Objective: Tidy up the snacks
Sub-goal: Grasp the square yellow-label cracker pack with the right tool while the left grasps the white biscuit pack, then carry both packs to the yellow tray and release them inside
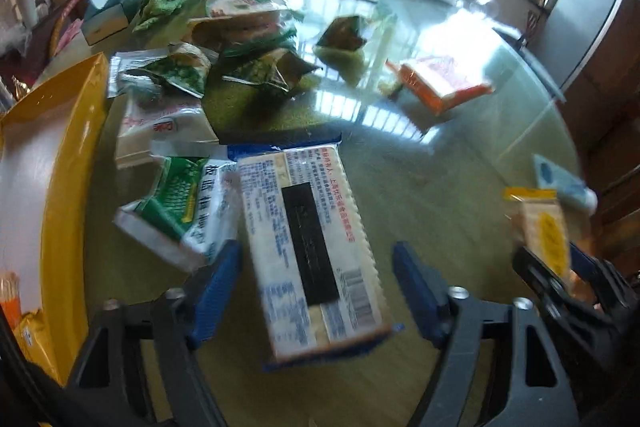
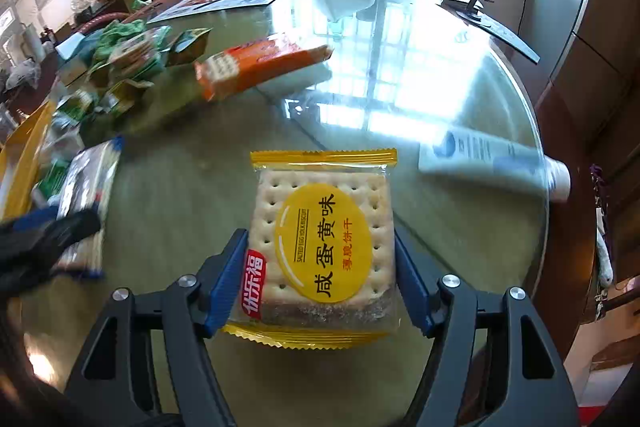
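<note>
- Fingers, right gripper (image 2: 320,283): flanking the yellow biscuit pack (image 2: 322,247), pads apparently touching its sides.
- Fingers, left gripper (image 1: 316,291): spread around the blue-edged cracker pack (image 1: 312,247), gaps either side.
- Counter (image 2: 460,99): bare glass toward far-right rim.
- Yellow tray (image 1: 72,131): left edge.

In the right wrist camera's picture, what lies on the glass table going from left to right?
Yellow tray → blue-edged cracker pack → orange biscuit packet → yellow-wrapped salted egg yolk cracker pack, between the right gripper jaws → white and blue tube.
</note>
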A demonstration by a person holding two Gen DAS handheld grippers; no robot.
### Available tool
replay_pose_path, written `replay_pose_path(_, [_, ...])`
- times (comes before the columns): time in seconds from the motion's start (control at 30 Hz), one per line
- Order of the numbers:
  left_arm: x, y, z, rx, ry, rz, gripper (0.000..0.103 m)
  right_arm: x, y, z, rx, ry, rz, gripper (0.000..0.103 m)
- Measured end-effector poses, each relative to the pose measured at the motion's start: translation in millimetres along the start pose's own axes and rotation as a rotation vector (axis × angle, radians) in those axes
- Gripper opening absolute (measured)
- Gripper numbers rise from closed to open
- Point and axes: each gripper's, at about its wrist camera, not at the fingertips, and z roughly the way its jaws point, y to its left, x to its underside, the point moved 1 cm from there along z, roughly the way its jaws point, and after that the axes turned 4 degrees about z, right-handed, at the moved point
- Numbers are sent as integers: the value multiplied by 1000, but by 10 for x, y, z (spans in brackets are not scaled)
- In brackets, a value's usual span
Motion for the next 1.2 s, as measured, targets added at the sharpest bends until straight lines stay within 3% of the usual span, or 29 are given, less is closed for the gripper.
replay_pose_path(0.03, [-1, -15, -1, -28, -15, 16, 62, 23, 14, -2, -5, -2, -3, 70])
replay_pose_path(0.2, [265, -2, -160, -19, -43, 88, 57, 120, 65, -47, -54, -29, -66, 70])
replay_pose_path(0.3, [501, 3, -268, -7, -38, 132, 61, 175, 105, -81, -79, -24, -103, 70])
replay_pose_path(0.37, [541, -7, -271, -10, -35, 132, 71, 193, 146, -71, -66, -27, -138, 70])
replay_pose_path(0.43, [534, 15, -267, -21, -46, 124, 71, 192, 163, -63, -57, -30, -146, 71])
replay_pose_path(0.5, [511, 32, -258, -29, -58, 105, 67, 167, 174, -48, -53, -20, -148, 71])
replay_pose_path(0.57, [502, 10, -266, -32, -85, 115, 55, 169, 174, -46, -48, -21, -140, 71])
replay_pose_path(0.63, [480, 11, -244, -33, -93, 112, 55, 193, 176, -57, -39, -42, -128, 70])
replay_pose_path(0.73, [521, 33, -276, -10, -105, 101, 55, 259, 191, -86, -35, -81, -122, 69])
replay_pose_path(0.83, [576, 103, -468, 80, -141, 62, 54, 288, 225, -153, -62, -87, -113, 69])
replay_pose_path(1.0, [639, 417, -1154, 176, -267, -8, 54, 254, 486, -569, -263, -133, -110, 69])
replay_pose_path(1.2, [721, 1368, -1769, 124, -349, -159, 54, 90, 1305, -947, -501, -127, -194, 69])
